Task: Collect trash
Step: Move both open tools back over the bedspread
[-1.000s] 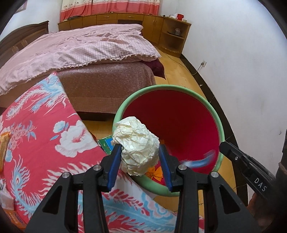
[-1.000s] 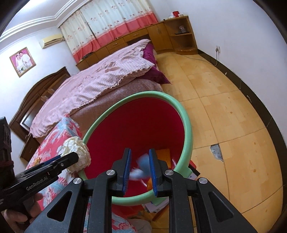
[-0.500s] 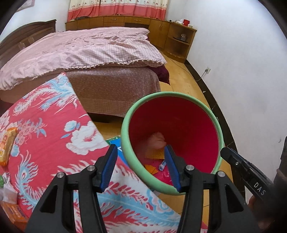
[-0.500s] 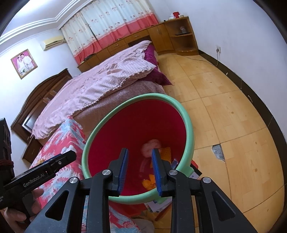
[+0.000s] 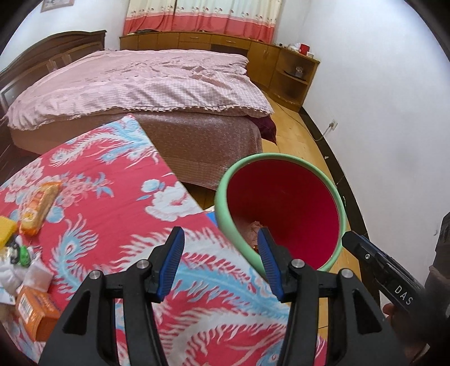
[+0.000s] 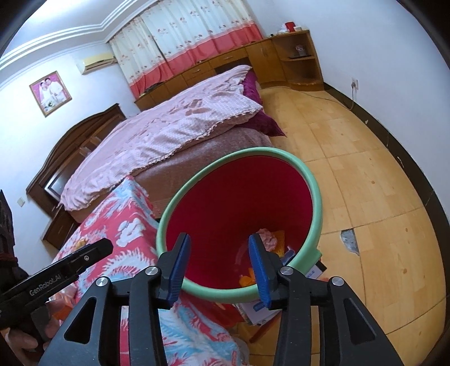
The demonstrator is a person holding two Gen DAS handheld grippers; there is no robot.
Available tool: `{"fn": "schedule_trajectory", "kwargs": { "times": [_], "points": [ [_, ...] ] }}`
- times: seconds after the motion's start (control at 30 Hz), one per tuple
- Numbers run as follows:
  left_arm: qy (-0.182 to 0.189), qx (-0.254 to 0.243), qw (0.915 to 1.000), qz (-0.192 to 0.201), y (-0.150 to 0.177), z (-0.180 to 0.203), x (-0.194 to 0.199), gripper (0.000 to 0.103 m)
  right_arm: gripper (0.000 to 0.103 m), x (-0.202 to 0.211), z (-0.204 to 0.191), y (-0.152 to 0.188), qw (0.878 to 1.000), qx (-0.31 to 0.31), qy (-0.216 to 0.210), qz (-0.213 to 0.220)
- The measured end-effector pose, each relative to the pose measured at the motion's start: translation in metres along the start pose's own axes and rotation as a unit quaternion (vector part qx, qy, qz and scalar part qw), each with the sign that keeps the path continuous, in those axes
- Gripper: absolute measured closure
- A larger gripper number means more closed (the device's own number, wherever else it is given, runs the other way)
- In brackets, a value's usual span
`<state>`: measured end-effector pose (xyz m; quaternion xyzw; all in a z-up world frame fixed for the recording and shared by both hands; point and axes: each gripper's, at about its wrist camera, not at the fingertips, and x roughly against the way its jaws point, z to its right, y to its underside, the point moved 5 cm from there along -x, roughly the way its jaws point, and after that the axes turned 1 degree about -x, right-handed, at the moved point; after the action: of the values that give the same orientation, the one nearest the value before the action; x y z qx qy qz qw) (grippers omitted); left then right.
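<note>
- A table draped in a red cloth with blue-and-white phoenix print (image 5: 107, 202) stands near a bed with a pink checked quilt (image 5: 146, 84), on a yellow wood-pattern floor (image 6: 365, 174).
- The red plastic bin with a pale green rim (image 6: 239, 208) sits just beside the table; crumpled paper and wrappers lie at its bottom.
- An orange snack packet (image 5: 39, 205) and an orange carton (image 5: 33, 312) lie on the cloth.
- The left gripper (image 5: 219, 260) is spread and empty; its side reads "GenRobot.AI".
- The right gripper (image 6: 218, 266), marked "DAS", has just been opening, nothing between its jaws.

Soft, even daylight fills both views, brightest at the curtains (image 5: 202, 17). Fisheye bending curves the walls, and corners go black. Slight blur smears the tabletop (image 5: 92, 202) print.
</note>
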<state>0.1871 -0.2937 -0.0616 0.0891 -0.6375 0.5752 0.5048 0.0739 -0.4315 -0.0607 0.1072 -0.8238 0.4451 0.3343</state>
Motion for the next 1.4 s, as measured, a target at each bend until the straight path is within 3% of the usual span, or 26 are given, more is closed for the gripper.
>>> {"fn": "schedule_trajectory", "kwargs": {
  "times": [0.43, 0.53, 0.73, 1.4],
  "points": [
    [-0.025, 0.038, 0.9986, 0.026, 0.014, -0.038, 0.043, 0.049, 0.055, 0.015, -0.036, 0.013, 0.999, 0.030, -0.021, -0.004],
    [-0.033, 0.047, 0.9977, 0.034, 0.016, -0.049, 0.055, 0.049, 0.046, 0.018, -0.046, 0.017, 0.999, 0.037, -0.032, -0.005],
    [-0.048, 0.067, 0.9954, 0.049, 0.024, -0.071, 0.076, 0.049, 0.045, 0.021, -0.071, 0.024, 0.997, 0.058, -0.045, -0.008],
    [-0.114, 0.143, 0.9798, 0.081, 0.061, -0.162, 0.131, 0.049, 0.044, 0.007, -0.155, 0.063, 0.986, 0.134, -0.091, -0.050]
  ]
}}
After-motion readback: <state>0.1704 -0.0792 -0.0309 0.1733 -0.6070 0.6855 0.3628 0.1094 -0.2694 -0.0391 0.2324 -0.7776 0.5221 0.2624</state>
